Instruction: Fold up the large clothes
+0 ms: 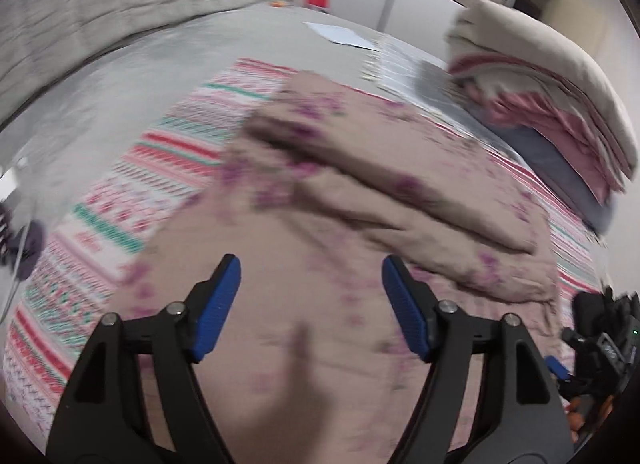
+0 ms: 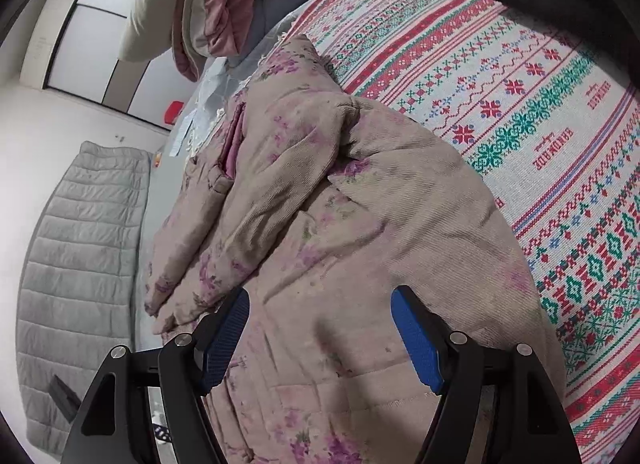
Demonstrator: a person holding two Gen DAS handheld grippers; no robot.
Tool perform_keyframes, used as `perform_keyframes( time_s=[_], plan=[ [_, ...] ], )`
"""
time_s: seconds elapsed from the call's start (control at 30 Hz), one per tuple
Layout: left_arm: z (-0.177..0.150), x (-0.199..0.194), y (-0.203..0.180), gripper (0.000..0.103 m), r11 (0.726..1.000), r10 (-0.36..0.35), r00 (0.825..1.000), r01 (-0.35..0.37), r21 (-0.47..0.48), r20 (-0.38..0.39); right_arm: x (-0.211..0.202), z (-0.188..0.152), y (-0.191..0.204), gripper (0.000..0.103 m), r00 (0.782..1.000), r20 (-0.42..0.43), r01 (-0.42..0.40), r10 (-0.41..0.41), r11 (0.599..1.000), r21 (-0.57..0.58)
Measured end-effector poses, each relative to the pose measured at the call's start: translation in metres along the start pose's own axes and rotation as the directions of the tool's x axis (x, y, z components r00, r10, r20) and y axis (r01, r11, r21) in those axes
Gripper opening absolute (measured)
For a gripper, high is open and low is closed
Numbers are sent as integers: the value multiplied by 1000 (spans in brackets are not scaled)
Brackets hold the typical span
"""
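The padded jacket (image 2: 320,200), pale beige with purple flowers, lies spread on the patterned blanket (image 2: 520,104) which covers the bed, and this flat, soft ground is probably chosen because a thick garment needs room to be laid out and turned over itself. Its two sleeves (image 2: 208,232) are brought across the body and lie side by side over the chest, so I judge that the narrowing of the jacket is done and the fold of the lower part upward is not yet made. The left gripper (image 1: 311,304) is above the near part of the jacket with its blue pads wide apart and nothing between them; the picture from this side is blurred, so I cannot tell if the pads touch the cloth. The right gripper (image 2: 320,338) is also spread wide and empty, over the hem region at the other side of the garment, and the two tools so placed, one at each side, look ready to take the lower edge together, since one tool alone would let the heavy padding sag. Beside the jacket, at the edge of the blanket, is a pile of folded clothes (image 1: 560,104), perhaps kept near so that a finished piece can go on top. Farther away a grey quilted cover (image 2: 80,244) lies along the side of the bed
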State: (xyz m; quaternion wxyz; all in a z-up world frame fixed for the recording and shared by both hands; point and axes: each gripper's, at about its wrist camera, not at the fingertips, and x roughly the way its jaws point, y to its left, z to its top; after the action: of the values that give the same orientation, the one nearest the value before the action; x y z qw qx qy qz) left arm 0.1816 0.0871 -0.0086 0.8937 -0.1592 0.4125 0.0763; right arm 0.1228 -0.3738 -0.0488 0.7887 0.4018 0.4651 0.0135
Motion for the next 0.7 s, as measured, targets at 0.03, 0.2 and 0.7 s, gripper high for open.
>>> perform_keyframes(
  time_s=[0.03, 0.2, 0.7],
  plan=[
    [-2, 2, 12, 76, 1000, 7, 1000, -7, -21, 1, -2, -1, 0, 75, 1000, 12, 16, -16, 1000, -6],
    [-6, 8, 62, 76, 993, 45, 998, -50, -110, -49, -15, -1, -3, 75, 995, 57, 86, -83, 995, -48],
    [-26, -31, 125, 76, 994, 17, 996, -27, -107, -92, -74, -22, -1, 75, 976, 148, 181, -160, 973, -141]
  ],
)
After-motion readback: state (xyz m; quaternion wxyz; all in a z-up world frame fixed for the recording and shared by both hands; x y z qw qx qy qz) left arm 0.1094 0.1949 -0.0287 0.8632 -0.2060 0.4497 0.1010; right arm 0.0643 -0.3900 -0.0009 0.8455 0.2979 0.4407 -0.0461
